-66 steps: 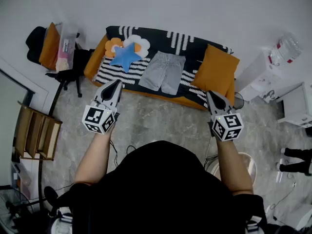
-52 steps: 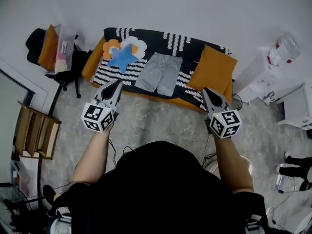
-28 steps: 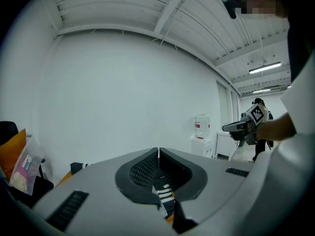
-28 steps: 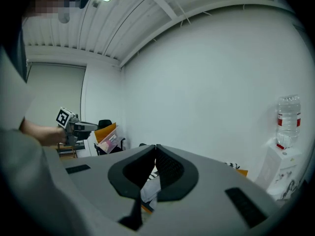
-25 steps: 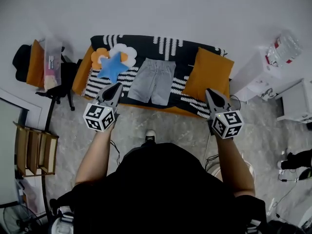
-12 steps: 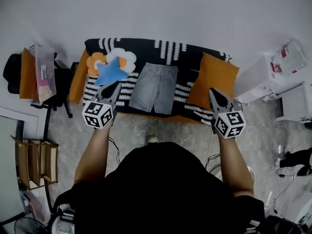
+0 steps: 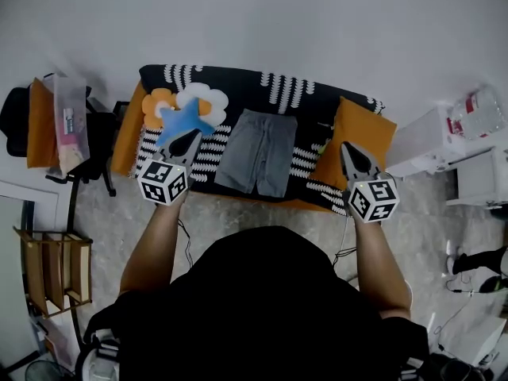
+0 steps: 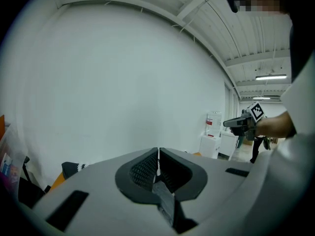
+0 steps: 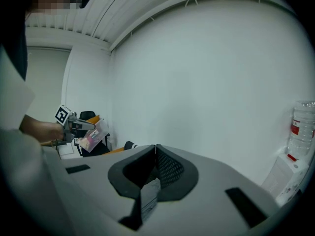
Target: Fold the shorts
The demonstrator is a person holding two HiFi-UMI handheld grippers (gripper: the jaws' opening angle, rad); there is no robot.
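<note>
Closing in: left gripper [image 7: 188, 138] and right gripper [image 7: 350, 148] are both pressed together and empty, now overlapping the sofa [image 7: 311, 86] front in head view; earlier they were short of it. Shorts [image 7: 258, 152] lie flat mid-sofa, untouched, so the fold hasn't started. No readable text; the water bottle [image 7: 475, 108] label is too small.

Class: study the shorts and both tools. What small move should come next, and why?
The grey shorts lie flat and unfolded on the sofa. The left tool and right tool are shut, empty and apart from the fabric. So probably bring both down to the shorts and open them.
</note>
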